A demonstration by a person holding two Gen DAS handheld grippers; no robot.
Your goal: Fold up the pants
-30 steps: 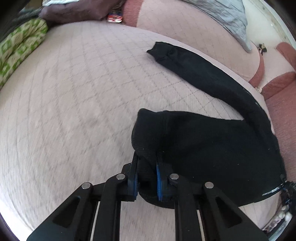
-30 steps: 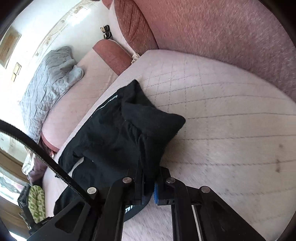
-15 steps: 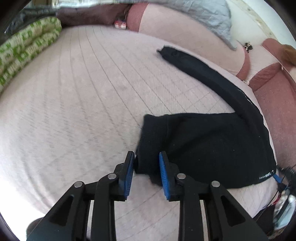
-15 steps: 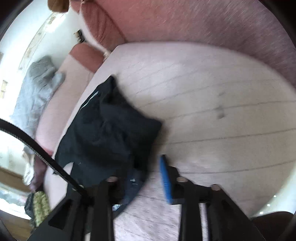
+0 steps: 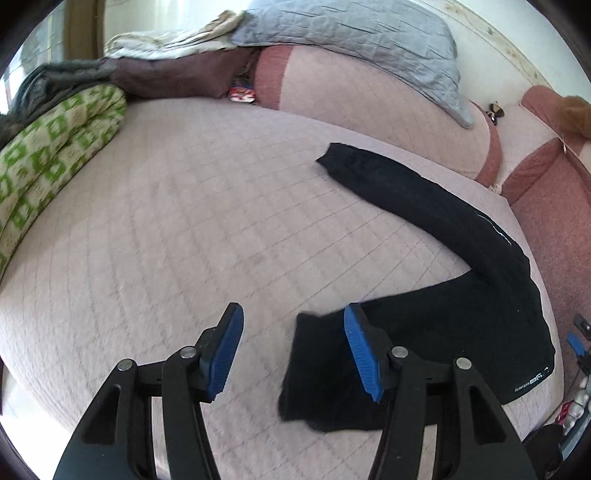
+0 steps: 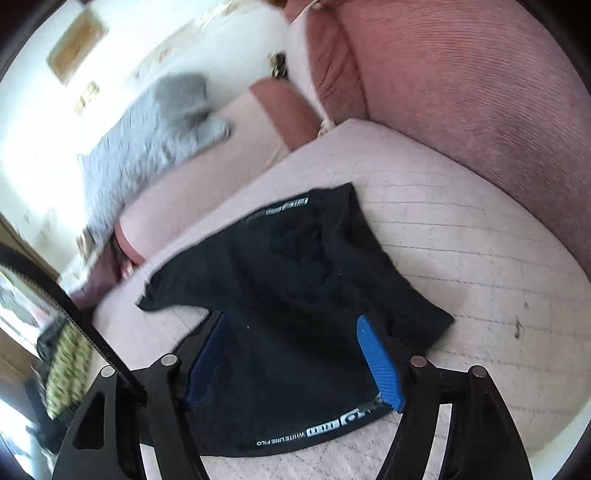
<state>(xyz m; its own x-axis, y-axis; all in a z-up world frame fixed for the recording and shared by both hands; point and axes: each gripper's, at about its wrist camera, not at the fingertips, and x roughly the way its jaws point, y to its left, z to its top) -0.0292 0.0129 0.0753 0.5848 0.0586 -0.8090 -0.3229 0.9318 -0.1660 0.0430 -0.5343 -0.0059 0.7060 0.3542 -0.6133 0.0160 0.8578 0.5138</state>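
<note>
My left gripper (image 5: 293,354) and right gripper (image 6: 291,363) are opening, empty, above the black pants (image 5: 461,321). I should lift clear without snagging, then regrip the outstretched leg (image 5: 388,184).

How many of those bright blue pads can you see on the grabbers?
4: two blue pads in the left wrist view, above the pink cover; two in the right wrist view, over the black pants.

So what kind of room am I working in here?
Most likely a home living room or bedroom: the black pants lie on a quilted pink mattress, with reddish sofa cushions, a grey blanket and a green patterned quilt around.
</note>
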